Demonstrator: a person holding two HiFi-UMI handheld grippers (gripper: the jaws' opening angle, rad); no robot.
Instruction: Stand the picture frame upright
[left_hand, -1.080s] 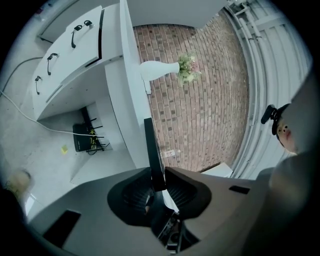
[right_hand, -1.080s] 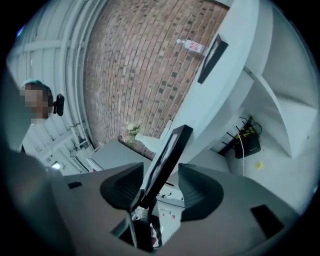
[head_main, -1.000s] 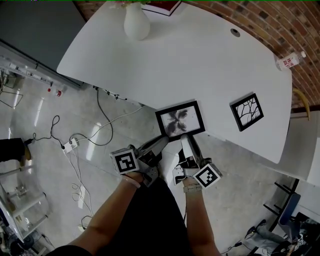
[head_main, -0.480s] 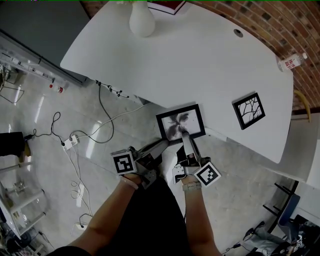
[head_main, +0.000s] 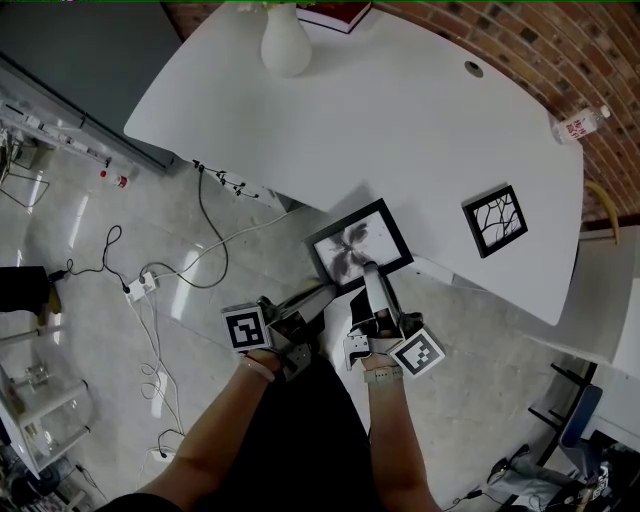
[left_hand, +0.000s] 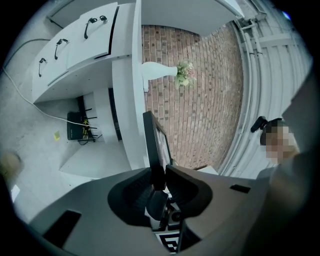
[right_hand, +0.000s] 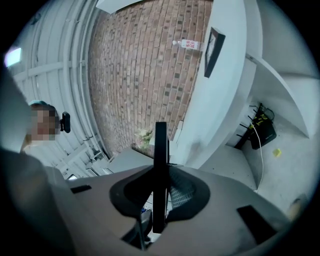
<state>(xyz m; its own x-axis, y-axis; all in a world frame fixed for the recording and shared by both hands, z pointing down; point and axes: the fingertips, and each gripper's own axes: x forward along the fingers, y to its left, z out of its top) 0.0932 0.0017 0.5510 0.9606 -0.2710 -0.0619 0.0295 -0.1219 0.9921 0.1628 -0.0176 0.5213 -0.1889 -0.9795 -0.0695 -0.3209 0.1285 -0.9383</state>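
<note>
Head view has the white table (head_main: 420, 120) filling the upper half, and nothing on it far from the person has shifted. The vase (head_main: 285, 45) stands at 12 o'clock and a small second frame (head_main: 494, 221) lies flat toward 3 o'clock.

What has changed is the picture frame (head_main: 357, 247) at the table's near edge, at about 6 o'clock. A second ago it lay flat and nearly square to that edge. Now it sits turned anticlockwise, with its left corner hanging out past the edge over the floor. It also looks slightly raised, which I read as the lift having begun.

The left gripper (head_main: 326, 290) comes in from 7 o'clock onto the frame's lower left corner. The right gripper (head_main: 372, 268) comes in from 6 o'clock onto its near side.

In the left gripper view the jaws are clamped on the frame's dark edge (left_hand: 152, 145), which runs upward between the pads. The right gripper's jaws have just been closing from wide apart. In the right gripper view they now pinch the frame's thin edge (right_hand: 160, 150), seen end-on between them.

With both grips set, the frame is under full control. Tipping its far edge up, then setting its base down well inside the table, looks like the remaining work.
</note>
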